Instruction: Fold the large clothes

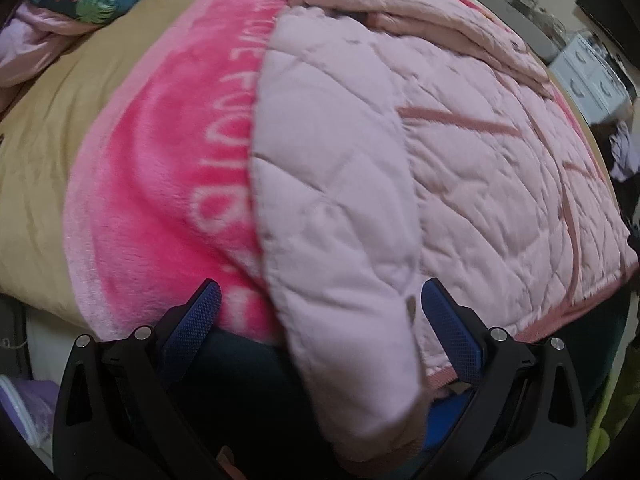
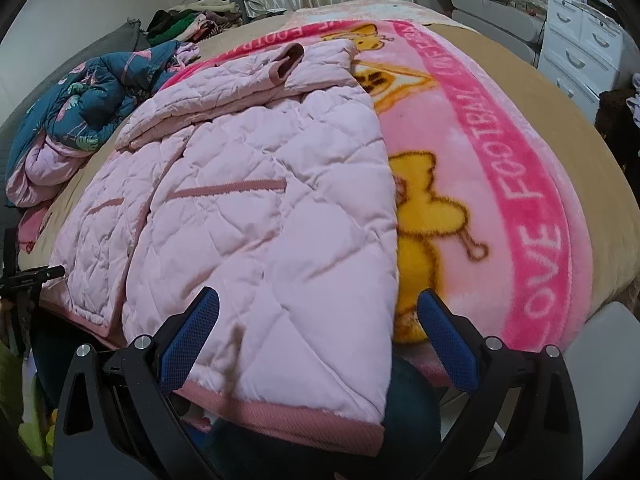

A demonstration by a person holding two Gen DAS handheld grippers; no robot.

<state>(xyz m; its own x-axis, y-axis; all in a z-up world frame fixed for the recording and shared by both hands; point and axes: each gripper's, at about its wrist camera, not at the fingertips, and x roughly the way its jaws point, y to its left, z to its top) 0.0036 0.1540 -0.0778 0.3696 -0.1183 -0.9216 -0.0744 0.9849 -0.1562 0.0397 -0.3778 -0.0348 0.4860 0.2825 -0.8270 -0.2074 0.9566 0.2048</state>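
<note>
Centrally in both wrist views lies a pale pink quilted jacket [image 2: 256, 200], spread over a bright pink fleece blanket [image 2: 520, 208] that covers a bed with a tan sheet [image 1: 48, 160]. In the left wrist view the jacket [image 1: 400, 184] fills the middle and right of the frame, and one padded part of it hangs down over the near edge of the bed, falling between the blue fingers of the left gripper [image 1: 320, 304]. That gripper's fingers stand wide apart and close on nothing. In the right wrist view the jacket's darker pink hem sits at the lower centre, draped over the bed edge between the fingers of the right gripper [image 2: 318, 308], which are likewise spread apart, the cloth loose between them. A sleeve cuff [image 2: 290, 62] lies folded across the jacket's far end, upper centre. A crumpled dark blue printed quilt [image 2: 80, 100] sits at the upper left, and white drawers [image 2: 580, 48] stand at the upper right.
</note>
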